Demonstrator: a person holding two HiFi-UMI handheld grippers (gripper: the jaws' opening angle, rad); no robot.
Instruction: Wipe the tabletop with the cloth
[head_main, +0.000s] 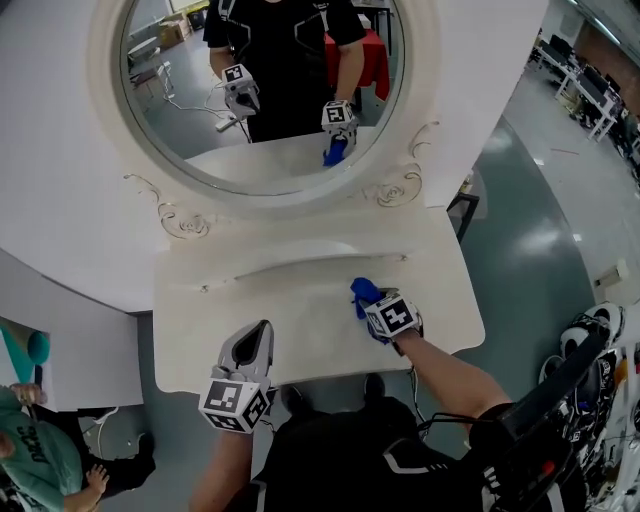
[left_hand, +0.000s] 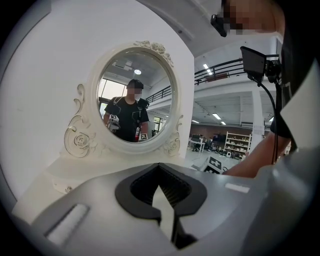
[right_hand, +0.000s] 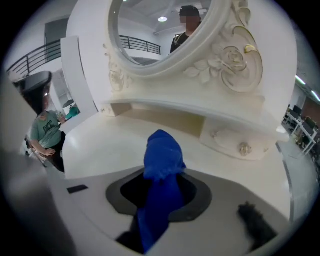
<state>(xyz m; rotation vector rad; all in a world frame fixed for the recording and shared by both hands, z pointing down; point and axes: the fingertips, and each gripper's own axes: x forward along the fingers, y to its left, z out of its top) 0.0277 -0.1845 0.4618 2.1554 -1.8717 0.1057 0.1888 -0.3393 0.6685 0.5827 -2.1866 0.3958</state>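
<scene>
On the right half of the white tabletop (head_main: 300, 315), just behind its front edge, the right gripper (head_main: 376, 308) is clamped on the blue cloth (head_main: 364, 291). The right gripper view shows the fabric pinched between the jaws, with a bunched head standing out past the tips and a tail hanging back through the opening. The bunch points toward the mirror (head_main: 180, 110) and appears to rest on the surface, so the cloth rather than the hard tips bears on the paint. Assessment: the grip suits wiping, though only a small wad is presented, so each pass would cover a narrow band. The left gripper (head_main: 262, 330) sits near the front-left edge, jaws brought together with nothing between them, and its own view looks across the tabletop at the mirror. Assessment: it is parked clear of the wiping lane and takes no part in the work. No soiling is visible, and how much has been wiped cannot be judged. The raised back ledge (right_hand: 165, 112) and its drawer knob (right_hand: 244, 148) lie well ahead of the cloth and would limit a forward stroke. A bystander (head_main: 30, 440) stands off the left end, apart from the furniture.
</scene>
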